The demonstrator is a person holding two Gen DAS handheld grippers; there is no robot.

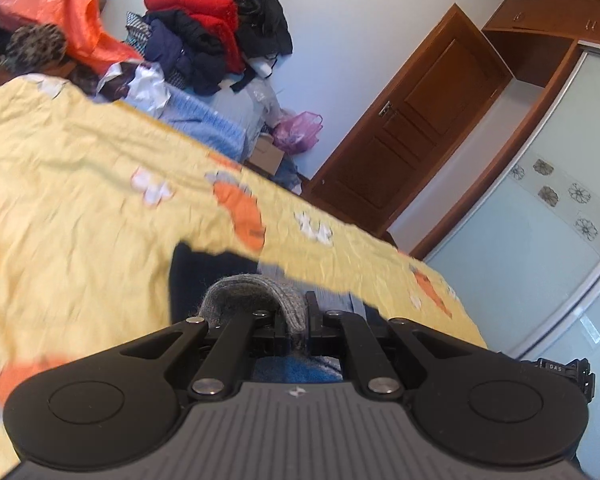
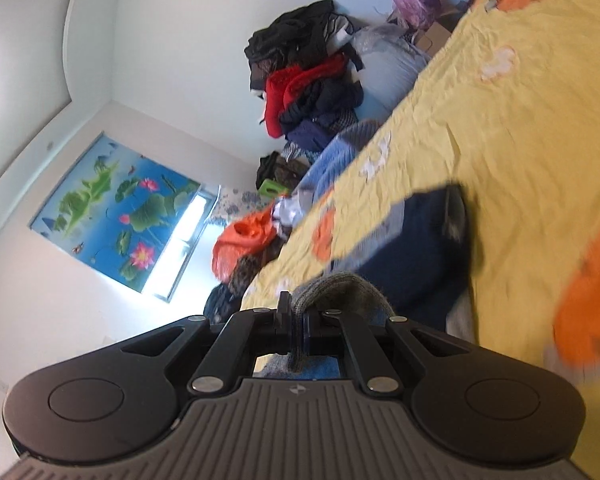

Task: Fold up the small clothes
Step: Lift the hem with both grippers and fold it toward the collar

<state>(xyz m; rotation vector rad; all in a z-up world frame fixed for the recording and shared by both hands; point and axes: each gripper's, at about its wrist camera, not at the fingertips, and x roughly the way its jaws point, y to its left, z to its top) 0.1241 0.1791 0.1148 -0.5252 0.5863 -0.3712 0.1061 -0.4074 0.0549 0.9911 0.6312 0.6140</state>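
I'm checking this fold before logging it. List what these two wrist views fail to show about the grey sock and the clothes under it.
- Grey sock: left wrist view, most of it hidden behind the left gripper.
- Same sock: right wrist view, lower part covered by the right gripper; full shape unknown.
- Dark blue garment: motion-blurred, type unreadable.
- Yellow bedspread: prints smeared by blur.
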